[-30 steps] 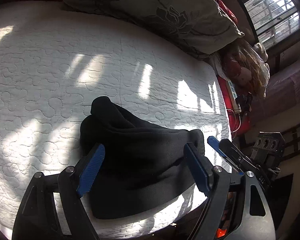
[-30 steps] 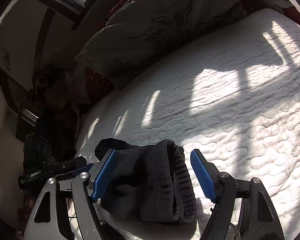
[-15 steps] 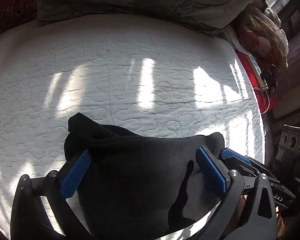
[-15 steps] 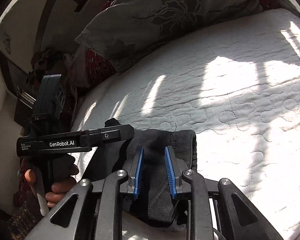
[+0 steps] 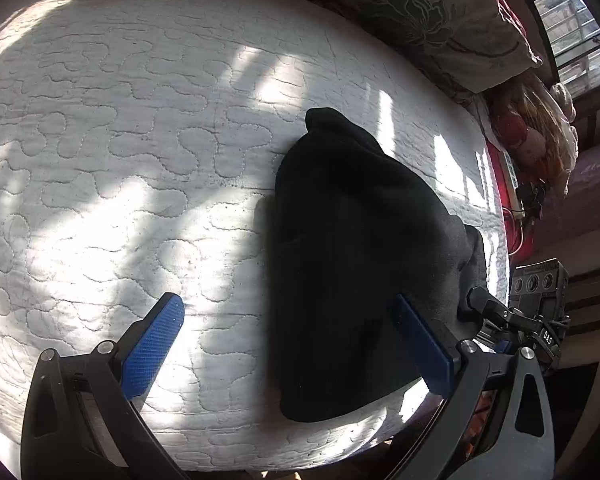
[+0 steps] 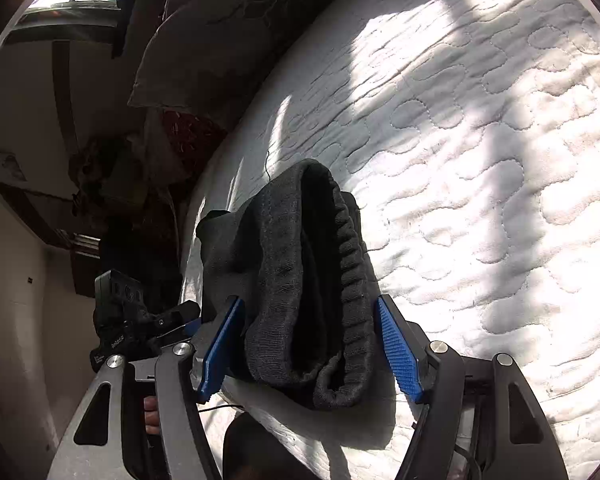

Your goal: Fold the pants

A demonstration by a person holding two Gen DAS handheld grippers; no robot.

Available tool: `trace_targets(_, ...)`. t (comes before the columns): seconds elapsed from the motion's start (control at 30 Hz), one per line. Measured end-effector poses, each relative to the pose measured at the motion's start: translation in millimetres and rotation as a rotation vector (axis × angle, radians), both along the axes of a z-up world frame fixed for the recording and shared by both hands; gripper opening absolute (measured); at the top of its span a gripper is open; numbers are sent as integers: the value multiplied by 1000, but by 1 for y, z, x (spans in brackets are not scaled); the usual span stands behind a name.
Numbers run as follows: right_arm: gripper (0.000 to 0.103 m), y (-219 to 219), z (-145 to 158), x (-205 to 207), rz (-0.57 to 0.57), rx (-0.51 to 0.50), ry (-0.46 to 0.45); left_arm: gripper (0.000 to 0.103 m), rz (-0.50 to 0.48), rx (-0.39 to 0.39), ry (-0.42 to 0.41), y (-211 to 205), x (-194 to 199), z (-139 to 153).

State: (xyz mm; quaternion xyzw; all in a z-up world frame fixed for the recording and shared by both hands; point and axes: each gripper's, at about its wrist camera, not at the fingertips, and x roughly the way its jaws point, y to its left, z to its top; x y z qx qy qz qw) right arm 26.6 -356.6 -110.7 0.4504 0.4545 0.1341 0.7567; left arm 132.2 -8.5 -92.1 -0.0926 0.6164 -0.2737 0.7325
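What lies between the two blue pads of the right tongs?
The folded black pants, ribbed waistband end on, sit between the opening right tongs in the right wrist view.

A bed (image 5: pixel 120 140) is covered by a white quilted spread, stitched in winding loops and crossed by bars of sunlight and shadow. Black pants (image 5: pixel 352 264) are laid on it in a folded bundle near one edge — the ribbed waistband (image 6: pixel 352 280) is seen at the near end in the right wrist view. A grey pillow (image 5: pixel 432 20) with a flower print is propped along the far side, resting partly on the spread.
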Motion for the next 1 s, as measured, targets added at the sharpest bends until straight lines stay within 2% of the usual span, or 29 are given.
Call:
trace_targets(0.1, 70, 4, -4, 5, 6, 67, -1, 103, -29, 18, -18, -18, -3, -1)
trace_targets(0.2, 66, -7, -13, -3, -21, 166, 6, 103, -54, -61, -13, -29, -6, 0)
trace_targets(0.23, 56, -11, -18, -4, -36, 187, 17, 102, -61, -101, -2, -32, -7, 1)
trace_targets(0.27, 46, -15, -24, -7, -51, 208, 35, 95, -68, -138, 14, -35, -8, 0)
trace_targets(0.33, 41, -18, -28, -10, -54, 215, 45, 93, -52, -134, 0, -37, -12, -2)
trace_targets(0.4, 40, -15, -23, -10, -49, 170, 49, 75, -21, -145, -2, -30, -15, 0)
trace_targets(0.43, 39, -14, -17, -14, -46, 138, 53, 51, -6, -166, 18, -26, -14, 1)
trace_targets(0.47, 38, -13, -11, -18, -48, 115, 54, 35, 11, -191, 43, -19, -15, 1)
trace_targets(0.53, 36, -11, -7, -22, -56, 106, 43, 28, 30, -221, 64, -9, -19, 4)
trace_targets(0.63, 34, -11, -5, -31, -59, 150, 38, 26, 15, -207, 44, -11, -31, 12)
trace_targets(0.77, 34, -6, 3, -40, -37, 171, 24, 26, -1, -232, 25, -15, -43, 25)
trace_targets(0.9, 34, -1, 16, -36, -23, 161, 30, 26, 14, -267, 0, -10, -33, 42)
trace_targets(1.0, 34, 5, 27, -19, -6, 151, 14, 26, 31, -248, -58, -2, -15, 60)
